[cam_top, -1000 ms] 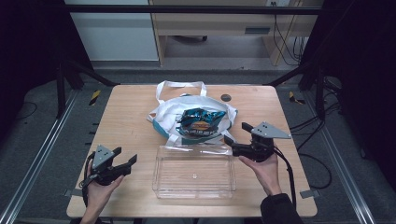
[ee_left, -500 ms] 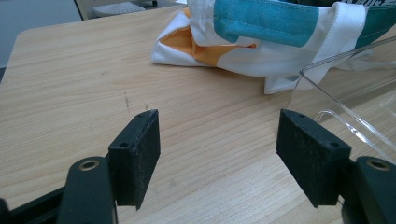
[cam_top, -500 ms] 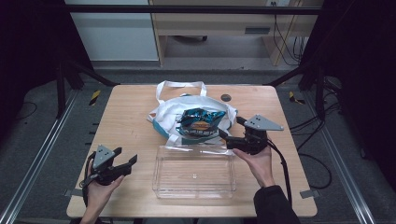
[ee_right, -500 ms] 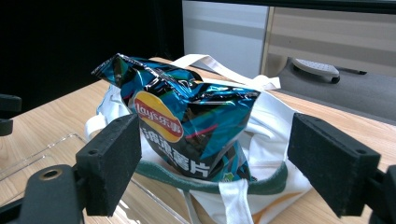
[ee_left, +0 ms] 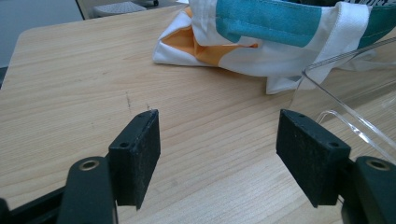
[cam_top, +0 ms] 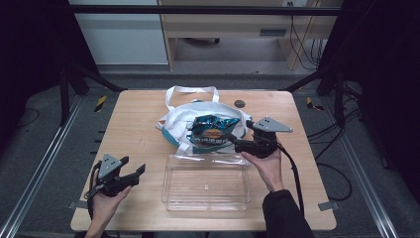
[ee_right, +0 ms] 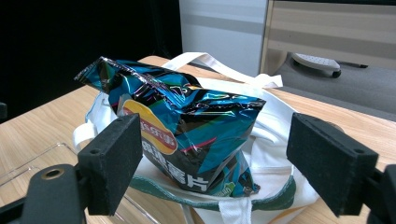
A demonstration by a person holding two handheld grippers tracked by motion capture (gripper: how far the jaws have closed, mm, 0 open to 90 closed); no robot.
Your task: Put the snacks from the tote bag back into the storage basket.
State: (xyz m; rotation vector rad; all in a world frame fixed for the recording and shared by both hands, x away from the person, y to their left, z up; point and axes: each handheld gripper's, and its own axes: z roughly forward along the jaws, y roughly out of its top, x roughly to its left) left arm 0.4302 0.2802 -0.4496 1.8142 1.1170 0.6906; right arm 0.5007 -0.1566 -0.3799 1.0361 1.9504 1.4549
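One chip bag (cam_top: 210, 133), blue and crinkled, lying on top of the one white tote bag (cam_top: 178, 121) at mid-table, partly upright in the right gripper view (ee_right: 187, 140). Right gripper (cam_top: 229, 139) hovering just beside the chip bag, jaws spread wide on either side of it, not touching. Left gripper (cam_top: 138, 171) resting low near the table's front left corner, jaws likewise apart and gripping nothing. One clear plastic bin (cam_top: 205, 182) sitting just in front of the tote bag, between the two grippers. One small dark disc (cam_top: 239, 103) lying behind the tote bag on the wooden table (cam_top: 133, 124).
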